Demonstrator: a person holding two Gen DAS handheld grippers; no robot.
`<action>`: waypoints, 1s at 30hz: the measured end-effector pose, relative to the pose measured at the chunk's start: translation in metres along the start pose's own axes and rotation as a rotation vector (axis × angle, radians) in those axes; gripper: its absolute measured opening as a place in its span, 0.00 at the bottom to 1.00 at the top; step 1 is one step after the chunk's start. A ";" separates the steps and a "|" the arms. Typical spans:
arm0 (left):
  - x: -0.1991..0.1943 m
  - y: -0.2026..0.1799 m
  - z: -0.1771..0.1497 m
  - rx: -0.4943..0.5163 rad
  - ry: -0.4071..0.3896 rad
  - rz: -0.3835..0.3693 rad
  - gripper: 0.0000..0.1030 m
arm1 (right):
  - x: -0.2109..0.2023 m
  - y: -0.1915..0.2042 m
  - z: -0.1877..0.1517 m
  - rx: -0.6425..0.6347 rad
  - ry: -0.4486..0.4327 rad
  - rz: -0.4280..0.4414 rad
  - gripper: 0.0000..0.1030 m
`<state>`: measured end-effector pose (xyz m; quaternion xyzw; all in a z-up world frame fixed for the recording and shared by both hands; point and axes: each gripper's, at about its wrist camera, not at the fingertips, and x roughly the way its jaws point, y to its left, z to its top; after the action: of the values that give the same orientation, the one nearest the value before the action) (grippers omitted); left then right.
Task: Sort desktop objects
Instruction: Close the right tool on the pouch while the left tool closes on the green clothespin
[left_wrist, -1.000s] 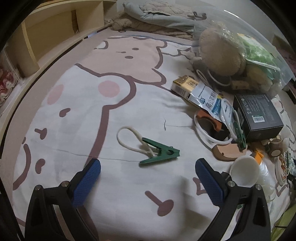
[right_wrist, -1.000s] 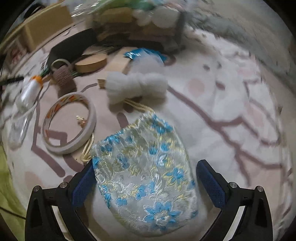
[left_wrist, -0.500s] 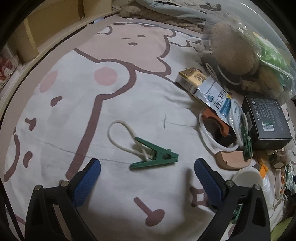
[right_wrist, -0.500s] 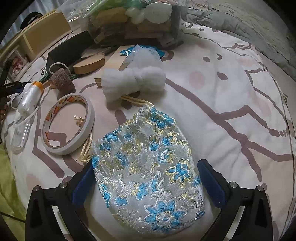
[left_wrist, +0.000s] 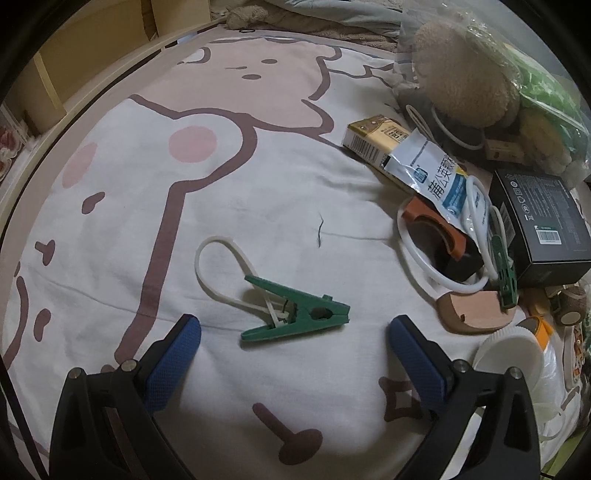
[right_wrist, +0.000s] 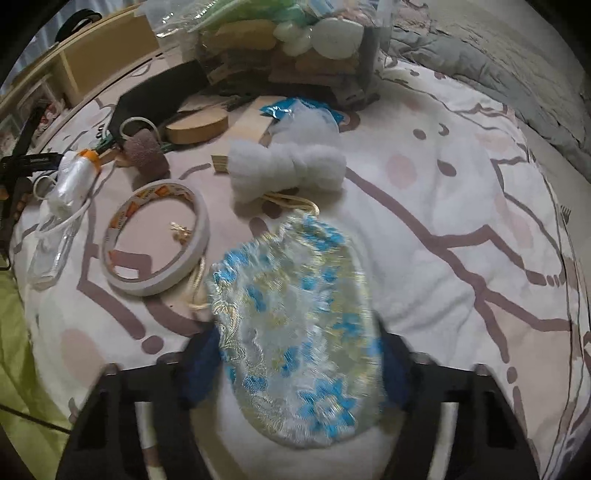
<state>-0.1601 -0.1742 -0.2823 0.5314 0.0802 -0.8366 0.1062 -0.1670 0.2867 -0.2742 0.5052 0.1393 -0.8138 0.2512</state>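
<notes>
In the left wrist view a green clothes peg (left_wrist: 295, 314) with a white cord loop (left_wrist: 221, 266) lies on the bear-print sheet (left_wrist: 184, 184). My left gripper (left_wrist: 293, 354) is open and empty, its blue pads either side of the peg, just short of it. In the right wrist view a blue-and-gold floral drawstring pouch (right_wrist: 295, 332) lies between the fingers of my right gripper (right_wrist: 295, 365). The jaws are still apart and blurred with motion; whether the pads touch the pouch I cannot tell.
Left view: yellow box (left_wrist: 373, 142), blue-white sachet (left_wrist: 436, 177), black box (left_wrist: 543, 229), white cable (left_wrist: 439, 277), plush bag (left_wrist: 469, 81), white cup (left_wrist: 506, 358) crowd the right. Right view: tape ring (right_wrist: 155, 243), cotton wad (right_wrist: 288, 170), wooden disc (right_wrist: 195, 127), small bottle (right_wrist: 70, 184).
My left gripper has moved forward, so the peg sits closer between its pads. My right gripper's jaws have narrowed around the pouch and the view has blurred.
</notes>
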 end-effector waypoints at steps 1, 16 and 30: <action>0.000 0.000 -0.001 0.002 0.000 -0.001 1.00 | -0.002 -0.001 0.000 0.004 -0.007 -0.005 0.47; -0.007 0.008 -0.001 -0.047 -0.026 -0.020 0.86 | -0.026 -0.021 0.010 0.117 -0.149 -0.089 0.13; -0.012 0.012 -0.003 -0.050 -0.045 0.010 0.71 | -0.082 -0.090 0.005 0.442 -0.294 -0.240 0.11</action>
<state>-0.1499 -0.1835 -0.2732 0.5100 0.0962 -0.8456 0.1254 -0.1906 0.3813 -0.2015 0.4042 -0.0206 -0.9128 0.0546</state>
